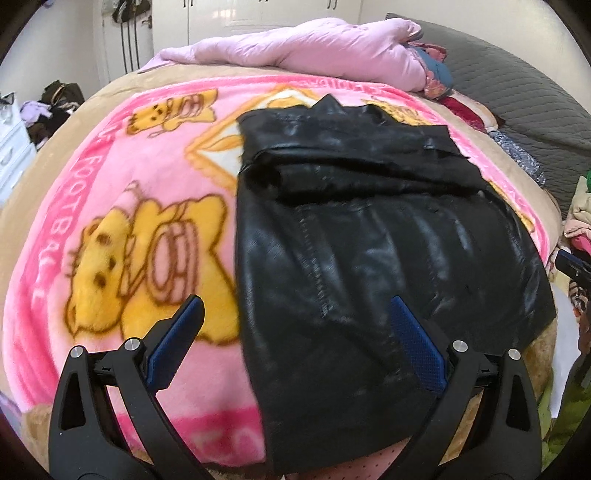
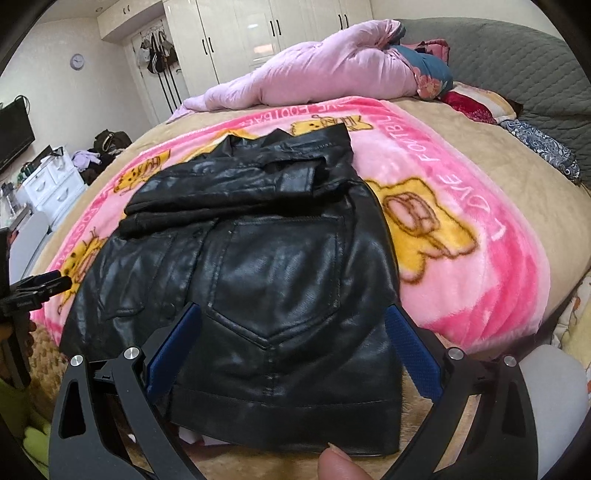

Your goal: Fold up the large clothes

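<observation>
A black leather jacket (image 1: pixel 369 251) lies partly folded on a pink cartoon blanket (image 1: pixel 122 206), collar end far, hem near. My left gripper (image 1: pixel 295 306) hovers open above the jacket's left edge, nothing between its blue pads (image 1: pixel 173 339). In the right wrist view the same jacket (image 2: pixel 266 266) shows a stitched pocket, with its hem at the bed's near edge. My right gripper (image 2: pixel 293 314) stands open over the hem. A fingertip (image 2: pixel 336 463) shows just below the hem. The left gripper (image 2: pixel 40 286) appears at the far left of this view.
A pink quilt (image 2: pixel 314 70) is bundled at the far side of the bed. A grey padded headboard (image 2: pixel 517 62) rises on the right. White drawers (image 2: pixel 55 184) with clothes piled beside them stand at the left. White wardrobes (image 2: pixel 258 33) line the back wall.
</observation>
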Motion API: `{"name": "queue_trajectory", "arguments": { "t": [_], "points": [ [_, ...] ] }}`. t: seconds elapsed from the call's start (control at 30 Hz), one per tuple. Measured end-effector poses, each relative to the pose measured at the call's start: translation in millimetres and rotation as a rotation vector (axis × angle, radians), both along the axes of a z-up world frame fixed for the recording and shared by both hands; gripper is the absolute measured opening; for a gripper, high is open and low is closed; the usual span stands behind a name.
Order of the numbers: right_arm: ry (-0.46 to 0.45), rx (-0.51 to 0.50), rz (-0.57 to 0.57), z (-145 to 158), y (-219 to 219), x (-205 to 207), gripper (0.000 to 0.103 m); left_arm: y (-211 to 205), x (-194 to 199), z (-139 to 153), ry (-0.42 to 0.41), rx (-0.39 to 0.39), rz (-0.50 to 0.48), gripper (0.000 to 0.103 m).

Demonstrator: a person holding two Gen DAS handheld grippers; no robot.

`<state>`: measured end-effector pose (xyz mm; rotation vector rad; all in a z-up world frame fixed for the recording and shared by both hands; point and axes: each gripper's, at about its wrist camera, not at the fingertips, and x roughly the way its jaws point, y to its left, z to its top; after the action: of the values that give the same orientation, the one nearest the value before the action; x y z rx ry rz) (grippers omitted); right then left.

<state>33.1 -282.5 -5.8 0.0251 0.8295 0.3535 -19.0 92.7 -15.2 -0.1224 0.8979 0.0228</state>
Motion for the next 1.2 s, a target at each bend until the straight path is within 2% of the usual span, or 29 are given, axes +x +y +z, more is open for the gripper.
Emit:
{"name": "queue_trajectory", "arguments": {
  "t": [0.27,0.5,0.87,0.93,1.0,1.03,1.1,1.17,1.2],
  "points": [
    [0.055,-0.042,-0.006,-23.7,-9.6,2.1,0.099,6.5,-5.0,-29.5,0.092,-0.002,0.016,0.094],
    [0.110,-0.065,0.005,-39.4,-14.7,4.3,0.099,-1.4,-10.0,-52.7,0.150,-0.083,-0.024,0.094],
    [0.163,-0.098,0.043,-57.6,-24.0,3.5,0.098,-8.7,-18.6,-59.6,0.138,-0.105,-0.034,0.093],
    [0.147,-0.107,0.049,-58.1,-24.2,2.0,0.090,-8.7,-18.5,-61.0,0.134,-0.105,-0.036,0.093],
    [0.144,-0.113,0.063,-60.6,-22.8,2.0,0.074,-8.1,-18.9,-60.8,0.131,-0.107,-0.030,0.093],
    [0.143,-0.112,0.067,-63.1,-22.4,2.3,0.073,-8.1,-18.6,-59.9,0.131,-0.108,-0.032,0.093],
    [0.129,-0.132,0.078,-66.1,-20.6,1.0,0.065,-5.7,-20.6,-59.4,0.125,-0.112,-0.028,0.088],
    [0.119,-0.140,0.080,-67.6,-21.7,-0.5,0.048,-3.0,-21.2,-58.5,0.118,-0.121,-0.022,0.079],
    [0.121,-0.122,0.071,-67.0,-25.6,0.1,0.043,-0.5,-21.8,-57.8,0.111,-0.129,-0.013,0.076]
  ]
}}
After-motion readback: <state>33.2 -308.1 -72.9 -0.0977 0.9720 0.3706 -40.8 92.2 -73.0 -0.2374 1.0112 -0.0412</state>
